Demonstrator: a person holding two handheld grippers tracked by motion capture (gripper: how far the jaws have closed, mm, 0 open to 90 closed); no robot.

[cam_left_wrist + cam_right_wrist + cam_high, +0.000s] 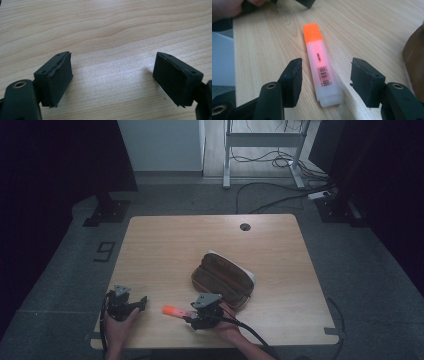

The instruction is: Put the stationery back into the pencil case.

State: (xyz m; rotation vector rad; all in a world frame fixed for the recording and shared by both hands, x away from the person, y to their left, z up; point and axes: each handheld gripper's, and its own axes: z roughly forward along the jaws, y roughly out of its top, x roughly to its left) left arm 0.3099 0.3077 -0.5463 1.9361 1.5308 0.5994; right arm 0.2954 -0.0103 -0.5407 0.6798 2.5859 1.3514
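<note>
Landmark: brown pencil case (223, 278), lying open mid-table.
Highlighter (321, 65): just beside the case, flat, between gaping right gripper (325, 75) jaws, likely positioned for grasping.
Left gripper (112, 80): farther off, spread wide, holding nothing.

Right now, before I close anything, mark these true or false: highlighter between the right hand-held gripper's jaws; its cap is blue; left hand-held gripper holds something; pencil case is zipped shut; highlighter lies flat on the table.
1. The highlighter lies between the open jaws of the right hand-held gripper. True.
2. Its cap is blue. False: the cap is orange, the body pale pink.
3. The left hand-held gripper holds something. False: its jaws are wide apart, with bare table between them.
4. The brown pencil case is zipped shut. False: in the high view it lies opened out.
5. The highlighter lies flat on the table. True.
</note>
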